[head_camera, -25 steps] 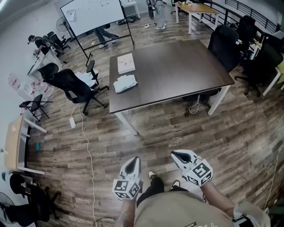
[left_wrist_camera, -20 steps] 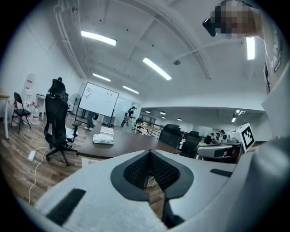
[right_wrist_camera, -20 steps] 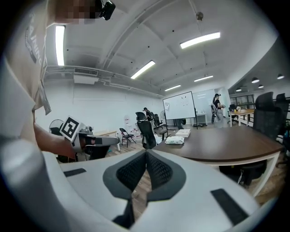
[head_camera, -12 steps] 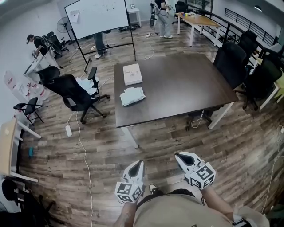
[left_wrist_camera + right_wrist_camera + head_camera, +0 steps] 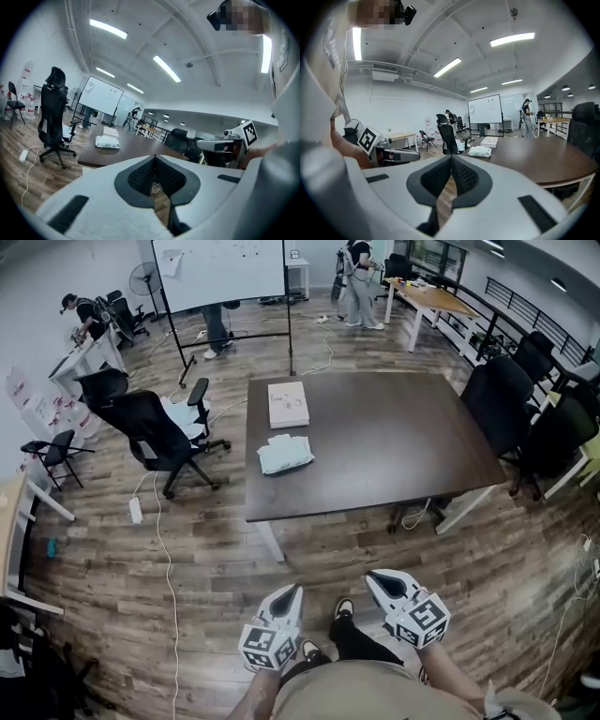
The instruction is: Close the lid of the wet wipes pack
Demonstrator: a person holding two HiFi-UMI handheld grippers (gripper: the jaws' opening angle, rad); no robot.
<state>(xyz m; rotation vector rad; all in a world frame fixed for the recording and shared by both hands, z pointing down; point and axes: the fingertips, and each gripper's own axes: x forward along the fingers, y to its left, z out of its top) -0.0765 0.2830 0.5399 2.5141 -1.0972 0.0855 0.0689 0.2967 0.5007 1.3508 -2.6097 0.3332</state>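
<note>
Head view: pale wipes pack (image 5: 285,454) on table (image 5: 394,446); left claw (image 5: 291,592), right claw (image 5: 376,579) closed.

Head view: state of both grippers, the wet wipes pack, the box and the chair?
left gripper: fingers together, empty, held close to the person, far short of the table.
right gripper: fingers together, empty, also near the body.
wet wipes pack: lying flat on the table, untouched; lid too small to judge.
white box: flat on the table, apart from the pack.
office chair: upright, beside the table.
</note>
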